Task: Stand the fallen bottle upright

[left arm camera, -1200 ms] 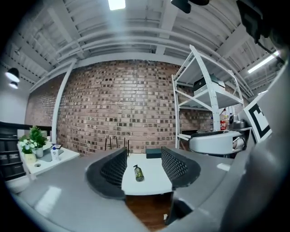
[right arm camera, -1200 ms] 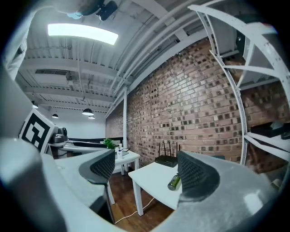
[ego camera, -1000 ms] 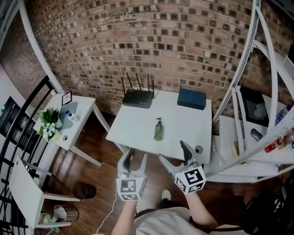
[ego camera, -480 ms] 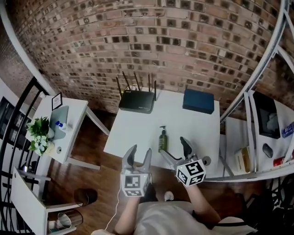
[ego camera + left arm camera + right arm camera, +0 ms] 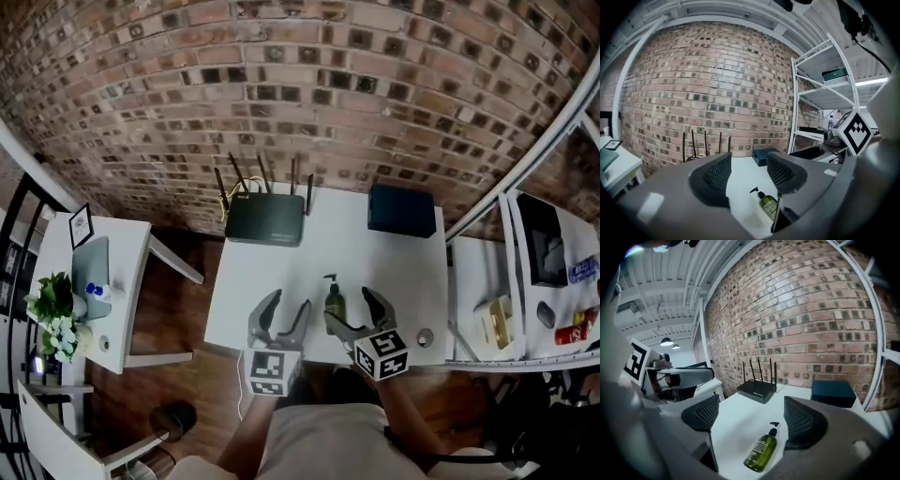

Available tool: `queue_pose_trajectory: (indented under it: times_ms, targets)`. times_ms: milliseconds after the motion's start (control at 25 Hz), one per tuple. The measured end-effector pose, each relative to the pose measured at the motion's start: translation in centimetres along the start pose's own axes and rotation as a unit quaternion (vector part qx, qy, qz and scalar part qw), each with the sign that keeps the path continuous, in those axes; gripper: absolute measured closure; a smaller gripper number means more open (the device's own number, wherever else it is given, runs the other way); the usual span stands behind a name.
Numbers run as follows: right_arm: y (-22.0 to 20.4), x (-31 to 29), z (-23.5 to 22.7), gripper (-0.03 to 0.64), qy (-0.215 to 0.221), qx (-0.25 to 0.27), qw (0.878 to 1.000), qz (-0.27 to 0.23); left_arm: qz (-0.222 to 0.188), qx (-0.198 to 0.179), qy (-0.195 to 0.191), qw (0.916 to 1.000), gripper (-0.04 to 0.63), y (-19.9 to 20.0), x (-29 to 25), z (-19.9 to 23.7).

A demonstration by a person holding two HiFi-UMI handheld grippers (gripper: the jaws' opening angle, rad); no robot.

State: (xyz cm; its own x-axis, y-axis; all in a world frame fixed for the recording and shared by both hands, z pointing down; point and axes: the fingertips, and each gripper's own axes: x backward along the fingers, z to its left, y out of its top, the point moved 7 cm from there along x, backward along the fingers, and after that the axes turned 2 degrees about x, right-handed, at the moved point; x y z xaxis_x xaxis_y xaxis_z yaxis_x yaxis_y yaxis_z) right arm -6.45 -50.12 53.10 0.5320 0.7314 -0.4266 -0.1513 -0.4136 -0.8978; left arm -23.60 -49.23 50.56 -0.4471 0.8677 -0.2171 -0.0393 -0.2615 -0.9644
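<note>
Bottle [image 5: 334, 304] lies on its side on the white table [image 5: 246, 281], pump pointing away from us, just ahead of our right gripper [image 5: 351, 311]. In the right gripper view it shows between the wide-spread jaws, untouched. Our left gripper [image 5: 288, 306] hovers just left of the bottle, jaws also wide and holding nothing. Beyond the grippers, by the brick wall [image 5: 300, 94], we see a black router [image 5: 265, 217] ahead of the left one and a dark blue box [image 5: 401, 210] ahead of the right.
</note>
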Motion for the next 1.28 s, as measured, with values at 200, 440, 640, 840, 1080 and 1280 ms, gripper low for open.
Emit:
queue_pose_trajectory:
  times_ms: [200,440,640,840,1080,1280]
  targets:
    - [-2.7,-3.8,-2.8,0.198,0.024,-0.093,0.993,0.07,0.013,0.018,-0.004,0.9997,0.339,-1.3,-2.7,0.5]
    - [-5.4,-8.0,-6.8,0.198,0.022,-0.133,0.981,0.137,0.045,0.032,0.0,0.9985,0.338,-3.8,-5.1,0.0]
    - [-9.1,-11.9,-8.7,0.224,0.033,-0.163,0.962,0.215,0.044,0.025,0.017,0.9986,0.35,-3.4,-6.0,1.4]
    - [-12.0,-14.6,-9.2,0.241,0.046,-0.201,0.94,0.272,0.058,0.035,0.023,0.9974,0.35,-4.2,-6.7,1.3]
    - [-13.7,-15.8,-9.6,0.299,0.066,-0.257,0.915,0.304,0.069,0.04,0.015,0.9967,0.35,-4.8,-6.6,0.1]
    - [-13.9,-15.8,-10.6,0.393,0.065,-0.25,0.914,0.314,0.066,0.032,0.01,0.9972,0.35,-4.5,-6.6,0.2]
